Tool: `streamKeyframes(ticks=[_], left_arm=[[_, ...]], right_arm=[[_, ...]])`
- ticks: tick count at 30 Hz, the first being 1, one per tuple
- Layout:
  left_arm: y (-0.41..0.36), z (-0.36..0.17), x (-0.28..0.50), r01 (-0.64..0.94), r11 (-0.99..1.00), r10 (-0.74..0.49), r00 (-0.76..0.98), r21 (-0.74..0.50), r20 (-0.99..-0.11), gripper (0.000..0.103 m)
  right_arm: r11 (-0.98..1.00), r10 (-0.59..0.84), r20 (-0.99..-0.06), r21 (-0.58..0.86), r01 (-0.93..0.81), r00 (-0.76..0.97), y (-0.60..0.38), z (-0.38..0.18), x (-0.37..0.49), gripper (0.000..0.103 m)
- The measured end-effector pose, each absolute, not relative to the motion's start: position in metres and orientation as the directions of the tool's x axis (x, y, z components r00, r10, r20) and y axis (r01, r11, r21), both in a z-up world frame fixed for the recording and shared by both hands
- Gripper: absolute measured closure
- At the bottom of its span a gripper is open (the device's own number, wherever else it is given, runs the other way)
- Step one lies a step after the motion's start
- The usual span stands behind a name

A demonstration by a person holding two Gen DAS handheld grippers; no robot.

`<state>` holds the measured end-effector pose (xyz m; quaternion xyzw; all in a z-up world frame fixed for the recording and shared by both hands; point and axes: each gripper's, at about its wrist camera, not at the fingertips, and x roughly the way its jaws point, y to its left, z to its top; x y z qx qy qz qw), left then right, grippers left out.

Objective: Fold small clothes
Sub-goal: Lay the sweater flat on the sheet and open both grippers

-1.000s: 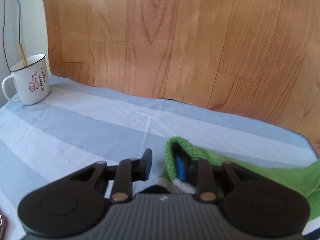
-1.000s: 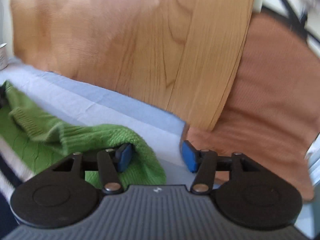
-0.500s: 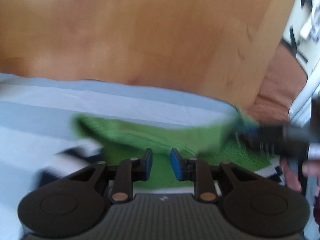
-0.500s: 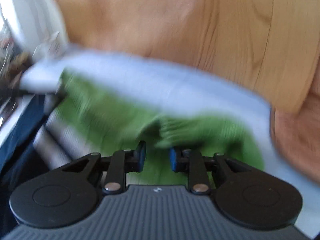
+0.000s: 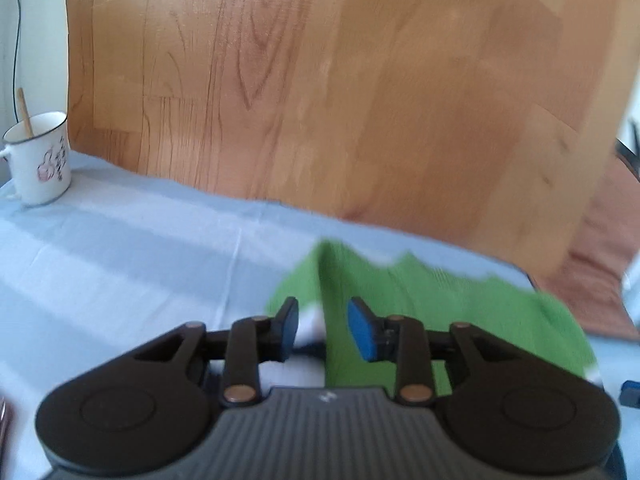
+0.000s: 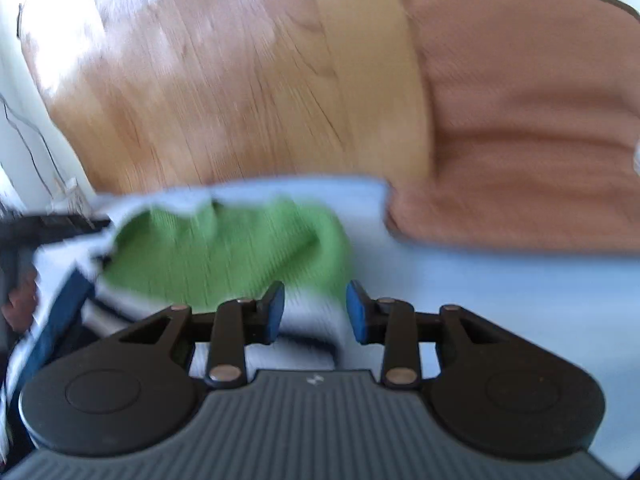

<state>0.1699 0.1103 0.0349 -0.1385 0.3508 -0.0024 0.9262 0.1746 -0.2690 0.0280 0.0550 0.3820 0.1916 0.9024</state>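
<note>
Left hand-held gripper (image 5: 323, 330) with jaws opening over a green knit top (image 5: 404, 296), blue striped cloth (image 5: 120, 248) below, white mug (image 5: 38, 160) far left, wood floor (image 5: 320, 100) behind

One green sweater (image 5: 420, 296), one striped cloth (image 5: 120, 248), one mug (image 5: 38, 158) far left holding one stick (image 5: 24, 114), two grippers: left (image 5: 323, 330), right (image 6: 314, 312), and one rug (image 6: 520, 140) far right.
</note>
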Motion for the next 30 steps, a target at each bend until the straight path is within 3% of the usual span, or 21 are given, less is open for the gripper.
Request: streamKeyframes(ticks=[6, 10, 14, 16, 18, 19, 24, 28, 30], left_arm=[[0.089, 0.025, 0.100, 0.032, 0.971, -0.183, 0.740, -0.238, -0.647, 0.069], [0.080, 0.018, 0.075, 0.066, 0.970, -0.206, 0.732, -0.234, -0.650, 0.068], [0.078, 0.016, 0.060, 0.080, 0.969, -0.217, 0.721, -0.232, -0.658, 0.067], [0.076, 0.011, 0.056, 0.083, 0.973, -0.210, 0.714, -0.217, -0.668, 0.067], [0.072, 0.005, 0.052, 0.086, 0.977, -0.198, 0.711, -0.195, -0.675, 0.067], [0.069, 0.002, 0.052, 0.082, 0.980, -0.186, 0.711, -0.182, -0.679, 0.067], [0.072, -0.003, 0.049, 0.086, 0.985, -0.167, 0.707, -0.150, -0.687, 0.066], [0.072, -0.004, 0.049, 0.084, 0.987, -0.157, 0.708, -0.138, -0.688, 0.063], [0.073, -0.006, 0.048, 0.081, 0.988, -0.152, 0.710, -0.134, -0.688, 0.063]], right_arm=[[0.898, 0.438, -0.692, 0.308, -0.313, 0.574, -0.270, 0.003, 0.120, 0.065], [0.866, 0.495, -0.659, 0.424, -0.265, 0.566, -0.271, 0.001, 0.124, 0.053], [0.829, 0.545, -0.634, 0.506, -0.238, 0.549, -0.277, 0.002, 0.128, 0.051], [0.860, 0.506, -0.663, 0.438, -0.263, 0.551, -0.266, -0.001, 0.125, 0.053], [0.889, 0.458, -0.684, 0.338, -0.309, 0.568, -0.260, 0.002, 0.121, 0.088], [0.894, 0.445, -0.683, 0.298, -0.336, 0.579, -0.260, 0.003, 0.117, 0.096], [0.946, 0.260, -0.641, 0.021, -0.322, 0.722, -0.278, 0.031, 0.112, 0.096], [0.899, -0.139, -0.492, -0.426, -0.099, 0.859, -0.305, 0.048, 0.131, 0.096], [0.902, -0.191, -0.522, -0.428, -0.062, 0.831, -0.319, 0.040, 0.147, 0.095]])
